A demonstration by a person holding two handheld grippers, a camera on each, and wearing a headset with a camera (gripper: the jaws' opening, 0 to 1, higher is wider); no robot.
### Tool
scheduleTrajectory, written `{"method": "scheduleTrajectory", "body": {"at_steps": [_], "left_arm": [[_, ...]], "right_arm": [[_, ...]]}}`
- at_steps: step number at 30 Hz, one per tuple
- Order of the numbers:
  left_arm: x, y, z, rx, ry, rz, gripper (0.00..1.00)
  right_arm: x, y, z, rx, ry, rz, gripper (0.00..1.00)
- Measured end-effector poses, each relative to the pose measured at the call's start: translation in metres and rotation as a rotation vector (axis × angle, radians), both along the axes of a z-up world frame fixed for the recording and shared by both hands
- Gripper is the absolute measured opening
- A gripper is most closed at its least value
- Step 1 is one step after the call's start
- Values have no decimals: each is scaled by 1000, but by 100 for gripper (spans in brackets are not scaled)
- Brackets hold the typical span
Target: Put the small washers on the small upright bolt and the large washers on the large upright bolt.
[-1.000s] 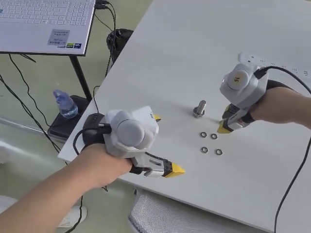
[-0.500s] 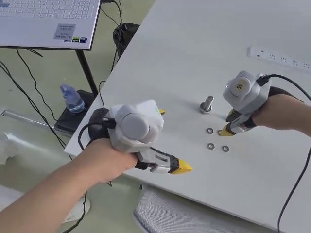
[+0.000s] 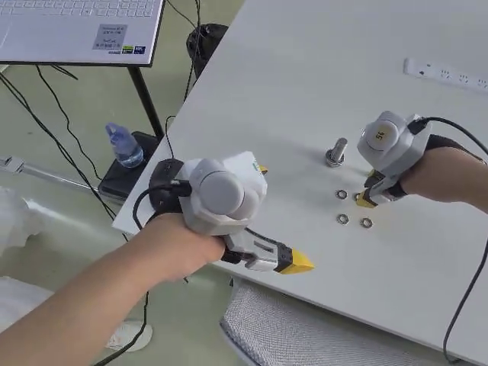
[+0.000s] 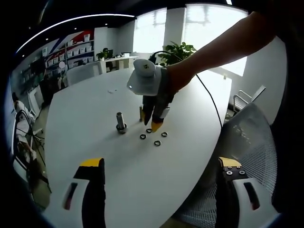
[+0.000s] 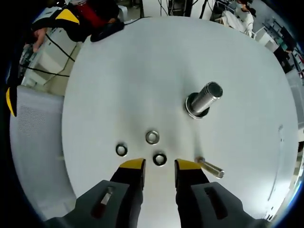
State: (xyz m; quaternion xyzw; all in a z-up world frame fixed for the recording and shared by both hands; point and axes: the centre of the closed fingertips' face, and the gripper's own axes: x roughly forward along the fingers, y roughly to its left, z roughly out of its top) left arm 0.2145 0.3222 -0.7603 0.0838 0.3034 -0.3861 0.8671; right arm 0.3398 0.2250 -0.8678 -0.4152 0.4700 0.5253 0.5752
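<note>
While the left gripper [image 4: 160,164] spreads its jaws wide above the table [image 4: 95,95] in its own view, the right gripper [image 4: 154,124] hangs over four washers [image 4: 156,142] beside the large bolt [image 4: 121,122]; the right gripper view shows jaws slightly parted astride one washer [image 5: 159,158] (clear of both), small bolt [image 5: 210,167] just beside; the head view has the large bolt upright

White rounded housings [image 3: 225,194] on the left gripper [image 3: 280,215] and right gripper [image 3: 364,200], black yellow-tipped jaws, black cables [image 3: 463,297], round sticker [image 3: 379,136] on the right

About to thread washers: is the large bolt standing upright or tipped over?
Upright. The large bolt stands on its head on the table, shaft pointing up, clear of the washers.
</note>
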Motion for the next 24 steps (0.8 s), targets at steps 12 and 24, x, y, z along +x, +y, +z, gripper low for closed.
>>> {"method": "scheduleTrajectory", "body": {"at_steps": [12,24], "left_arm": [[0,-2,1,-1,-1,-4,95],[-4,-2,1,-2,-1,3,92]], "right_arm": [[-3,-1,-4,-20,-26,21,25],[-5,0,-3,-5,-28,0,23]]}}
